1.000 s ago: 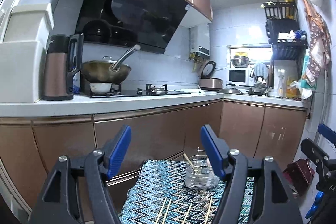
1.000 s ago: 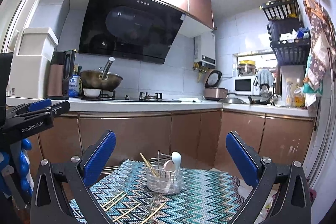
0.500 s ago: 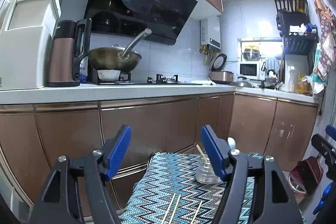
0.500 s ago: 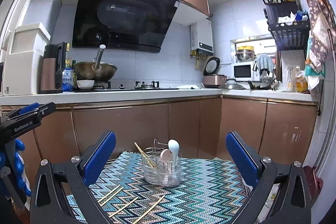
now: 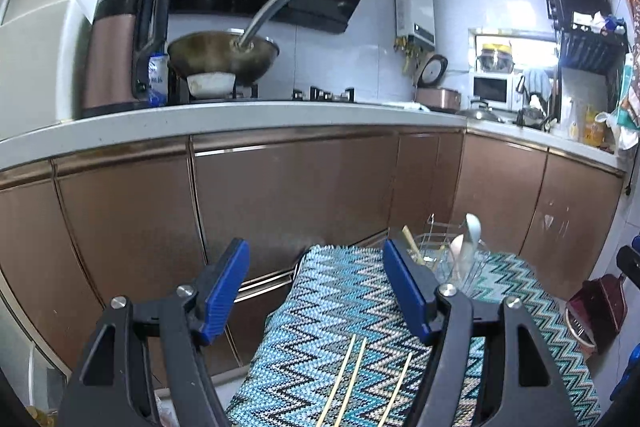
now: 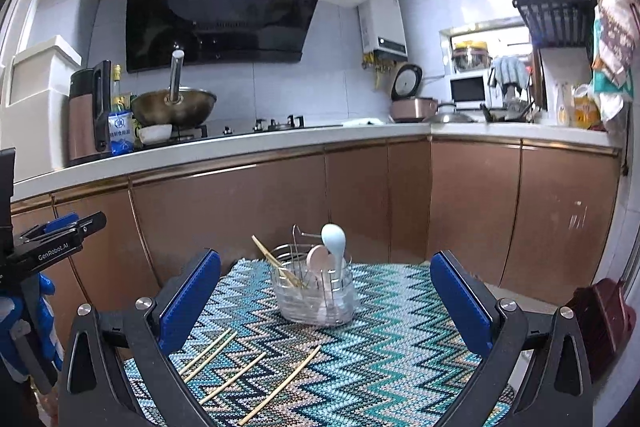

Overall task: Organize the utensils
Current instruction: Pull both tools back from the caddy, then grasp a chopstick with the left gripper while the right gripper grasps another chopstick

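Observation:
A clear utensil holder [image 6: 316, 291] stands on a zigzag-patterned mat [image 6: 380, 367]; it holds a pale blue spoon [image 6: 334, 239], a pink spoon [image 6: 318, 259] and a wooden chopstick [image 6: 272, 257]. Several loose chopsticks [image 6: 236, 373] lie on the mat's near left part. My right gripper [image 6: 326, 301] is open, hanging above the mat with the holder seen between its blue pads. My left gripper [image 5: 316, 289] is open and empty above the mat [image 5: 340, 315]; the loose chopsticks [image 5: 360, 379] lie below it, and the holder [image 5: 452, 255] is partly hidden behind its right finger.
Brown cabinet doors [image 6: 240, 211] and a white countertop [image 6: 280, 137] run behind the mat. A wok [image 6: 174, 109], a kettle [image 6: 86, 115] and a rice cooker [image 6: 414, 103] stand on the counter. A dark red dustpan [image 6: 604, 323] sits on the floor at the right.
Both grippers have come down and forward, so the mat, the holder and the loose chopsticks show larger and higher in both views. Both stay open and empty.

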